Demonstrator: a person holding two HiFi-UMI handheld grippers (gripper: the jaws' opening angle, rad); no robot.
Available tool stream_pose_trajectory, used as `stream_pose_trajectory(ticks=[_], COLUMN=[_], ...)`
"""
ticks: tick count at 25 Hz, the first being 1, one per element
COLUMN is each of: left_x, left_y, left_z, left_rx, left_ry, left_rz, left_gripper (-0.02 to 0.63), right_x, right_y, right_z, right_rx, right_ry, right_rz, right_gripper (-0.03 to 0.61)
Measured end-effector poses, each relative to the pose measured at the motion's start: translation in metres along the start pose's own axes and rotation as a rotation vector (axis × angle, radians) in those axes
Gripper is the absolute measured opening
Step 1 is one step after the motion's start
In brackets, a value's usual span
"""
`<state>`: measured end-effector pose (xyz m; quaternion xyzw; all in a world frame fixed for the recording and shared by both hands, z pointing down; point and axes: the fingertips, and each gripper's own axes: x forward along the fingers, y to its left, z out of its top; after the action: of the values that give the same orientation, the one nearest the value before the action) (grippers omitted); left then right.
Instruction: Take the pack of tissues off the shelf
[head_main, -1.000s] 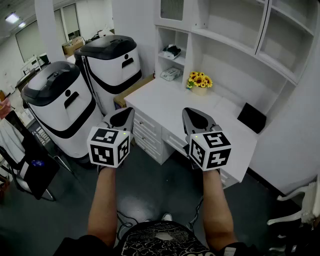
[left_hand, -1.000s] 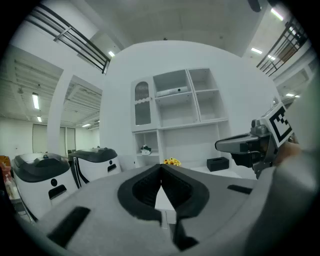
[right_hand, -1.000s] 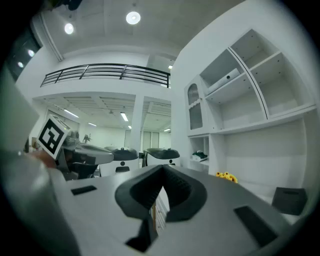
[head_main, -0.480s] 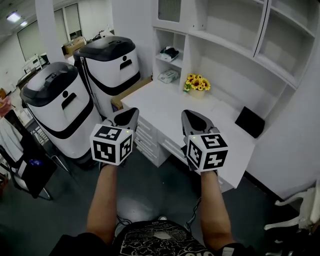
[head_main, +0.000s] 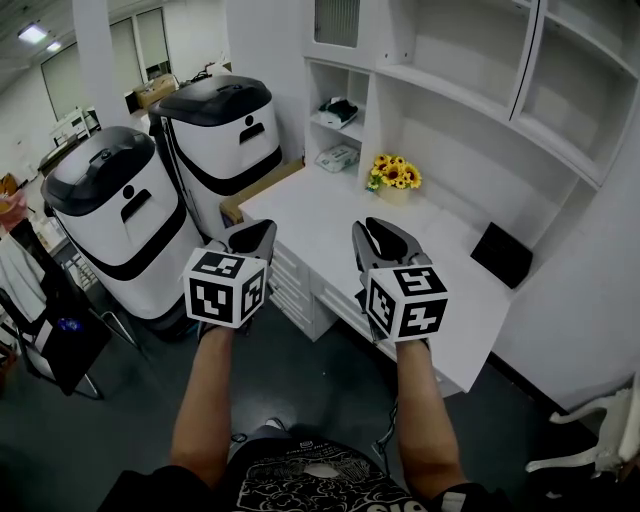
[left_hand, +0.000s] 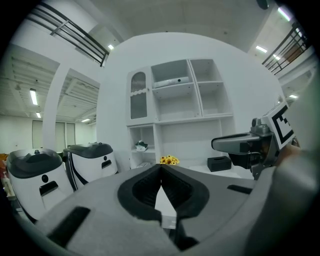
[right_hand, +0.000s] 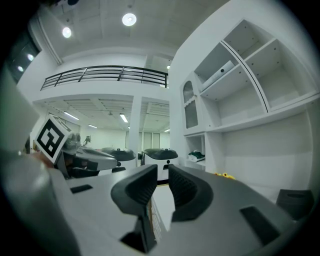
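A white pack of tissues (head_main: 337, 157) lies in the lower cubby of the white shelf unit (head_main: 372, 95), just above the desk. A green and white item (head_main: 340, 108) sits in the cubby above it, also visible in the left gripper view (left_hand: 141, 146) and the right gripper view (right_hand: 197, 156). Both grippers hover over the desk's front edge, well short of the shelf. My left gripper (head_main: 262, 228) (left_hand: 161, 166) is shut and empty. My right gripper (head_main: 372, 228) (right_hand: 162, 170) is opening, with a narrow gap and nothing between its jaws.
A white desk (head_main: 330, 215) with drawers carries a pot of sunflowers (head_main: 393, 170) and a black box (head_main: 500, 255). Two large white and black machines (head_main: 110, 215) (head_main: 225, 130) stand left of the desk. A dark chair (head_main: 60, 340) is at far left.
The right gripper's jaws have parted slightly and it has drifted a little left. The desk and shelf have shifted slightly in the head view. The left gripper stays shut.
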<state>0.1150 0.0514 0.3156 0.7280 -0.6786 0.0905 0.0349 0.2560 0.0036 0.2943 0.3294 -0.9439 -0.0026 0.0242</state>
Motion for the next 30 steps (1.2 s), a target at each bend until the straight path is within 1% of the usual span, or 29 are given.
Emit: stream_pose_trajectory(ticks=[2, 4, 8, 12, 15, 18, 22, 25, 30], left_x=[0.006, 0.013, 0.029, 0.054, 0.076, 0.099, 0.123, 0.136, 0.150], left_y=[0.002, 0.006, 0.014, 0.030, 0.046, 0.069, 0.110, 0.140, 0.186], left_z=[0.003, 0.004, 0.003, -0.003, -0.001, 0.003, 0.009, 0.013, 0.017], left_rx=[0.006, 0.003, -0.004, -0.001, -0.001, 0.011, 0.007, 0.010, 0.024], left_ry=[-0.004, -0.010, -0.015, 0.000, -0.008, -0.012, -0.010, -0.018, -0.018], left_rz=[0.002, 0.002, -0.010, -0.031, -0.065, -0.097, -0.132, -0.151, -0.175], left_gripper=[0.006, 0.006, 0.006, 0.006, 0.006, 0.006, 0.006, 0.006, 0.006], right_x=[0.007, 0.014, 0.030, 0.052, 0.075, 0.103, 0.146, 0.175, 0.218], right_y=[-0.002, -0.003, -0.008, -0.015, -0.020, -0.024, -0.019, -0.012, -0.005], right_z=[0.001, 0.001, -0.004, -0.011, -0.014, -0.011, -0.006, -0.001, 0.010], right_rx=[0.001, -0.003, -0.004, 0.000, -0.004, -0.002, -0.004, -0.004, 0.009], right_ry=[-0.004, -0.004, 0.005, 0.015, 0.028, 0.031, 0.048, 0.054, 0.043], right_rz=[0.008, 0.013, 0.009, -0.012, -0.040, -0.077, -0.105, -0.129, -0.181], right_gripper=[0.084, 0.113, 0.123, 0.137, 0.153, 0.164, 0.182, 0.184, 0.206])
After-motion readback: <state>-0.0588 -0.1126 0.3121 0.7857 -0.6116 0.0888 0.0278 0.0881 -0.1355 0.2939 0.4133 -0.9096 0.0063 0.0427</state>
